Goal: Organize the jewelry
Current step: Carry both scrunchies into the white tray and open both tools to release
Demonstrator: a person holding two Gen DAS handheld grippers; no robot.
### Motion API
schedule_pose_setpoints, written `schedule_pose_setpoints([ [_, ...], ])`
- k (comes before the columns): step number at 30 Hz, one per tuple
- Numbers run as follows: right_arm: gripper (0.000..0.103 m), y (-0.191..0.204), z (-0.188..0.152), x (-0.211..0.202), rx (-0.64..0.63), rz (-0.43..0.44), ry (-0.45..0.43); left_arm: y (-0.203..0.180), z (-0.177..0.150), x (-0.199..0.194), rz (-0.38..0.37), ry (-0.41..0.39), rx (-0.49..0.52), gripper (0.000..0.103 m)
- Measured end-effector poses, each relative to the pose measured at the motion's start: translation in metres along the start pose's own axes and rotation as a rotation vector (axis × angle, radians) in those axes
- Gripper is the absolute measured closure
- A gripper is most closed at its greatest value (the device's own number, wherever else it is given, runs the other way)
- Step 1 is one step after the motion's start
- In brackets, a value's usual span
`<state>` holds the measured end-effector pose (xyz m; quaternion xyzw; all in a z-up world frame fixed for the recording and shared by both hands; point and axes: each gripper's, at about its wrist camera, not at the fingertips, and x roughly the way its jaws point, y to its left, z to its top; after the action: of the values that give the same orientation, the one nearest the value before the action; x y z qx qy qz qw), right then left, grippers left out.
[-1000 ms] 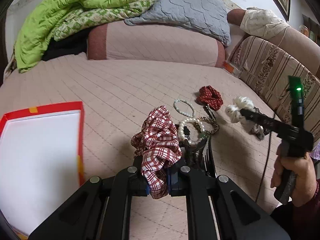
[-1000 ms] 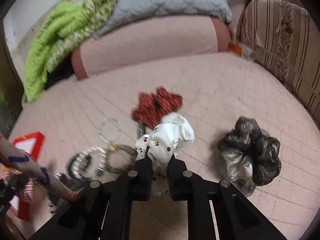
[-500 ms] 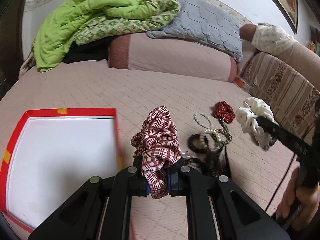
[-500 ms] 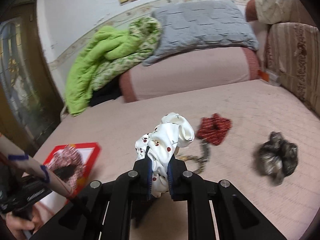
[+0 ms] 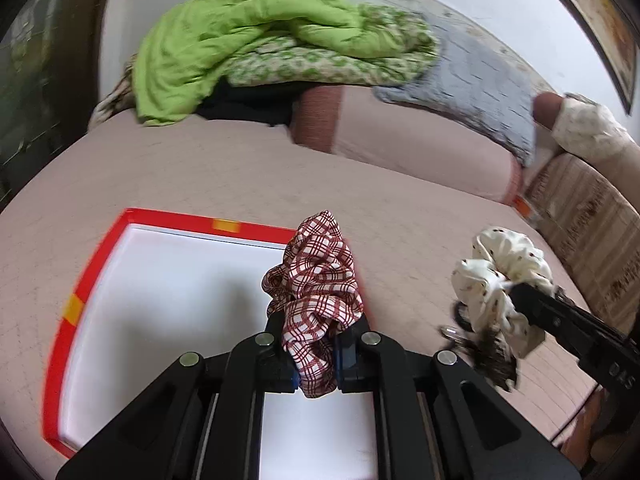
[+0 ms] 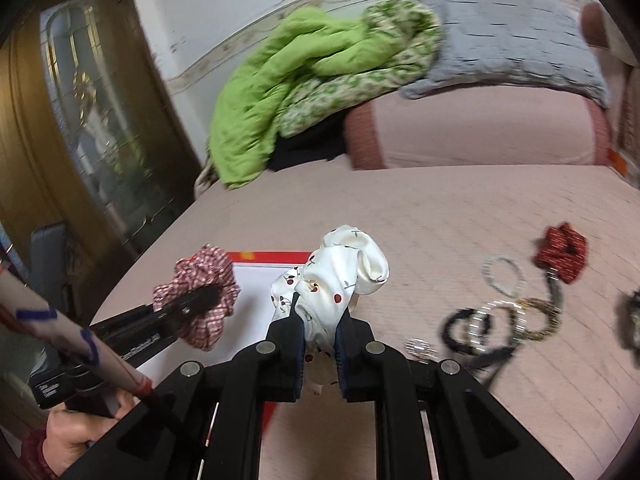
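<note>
My left gripper (image 5: 316, 354) is shut on a red plaid scrunchie (image 5: 318, 280) and holds it above the right part of the red-rimmed white tray (image 5: 132, 216). My right gripper (image 6: 320, 326) is shut on a white cherry-print scrunchie (image 6: 340, 276), held in the air just right of the tray (image 6: 272, 257). In the left wrist view the white scrunchie (image 5: 500, 276) hangs to the right of the tray. In the right wrist view the plaid scrunchie (image 6: 200, 280) is over the tray.
On the pink bed cover lie a dark red scrunchie (image 6: 562, 252), a pearl bracelet (image 6: 502, 274), several bead bracelets (image 6: 500, 320) and a dark scrunchie (image 6: 630, 320). A green quilt (image 5: 248, 40) and a grey pillow (image 5: 480, 92) lie at the back.
Both grippers have swung left with their scrunchies. The plaid scrunchie went from beside the jewelry pile to above the tray; the white one was lifted off the bed and carried toward the tray.
</note>
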<state>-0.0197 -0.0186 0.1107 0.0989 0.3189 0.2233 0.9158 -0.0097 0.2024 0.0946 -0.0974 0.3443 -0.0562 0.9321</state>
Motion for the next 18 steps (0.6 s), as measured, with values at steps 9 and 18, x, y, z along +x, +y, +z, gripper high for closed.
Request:
schedule_pose_setpoints([
  [9, 0.089, 0.040, 0.016, 0.078, 0.006, 0.079, 0.120, 0.065, 0.021, 0.038, 0.093, 0.069, -0.099, 0.092],
  [18, 0.089, 0.060, 0.026, 0.157, 0.016, 0.104, 0.220, 0.105, 0.032, 0.064, 0.106, 0.102, -0.179, 0.092],
])
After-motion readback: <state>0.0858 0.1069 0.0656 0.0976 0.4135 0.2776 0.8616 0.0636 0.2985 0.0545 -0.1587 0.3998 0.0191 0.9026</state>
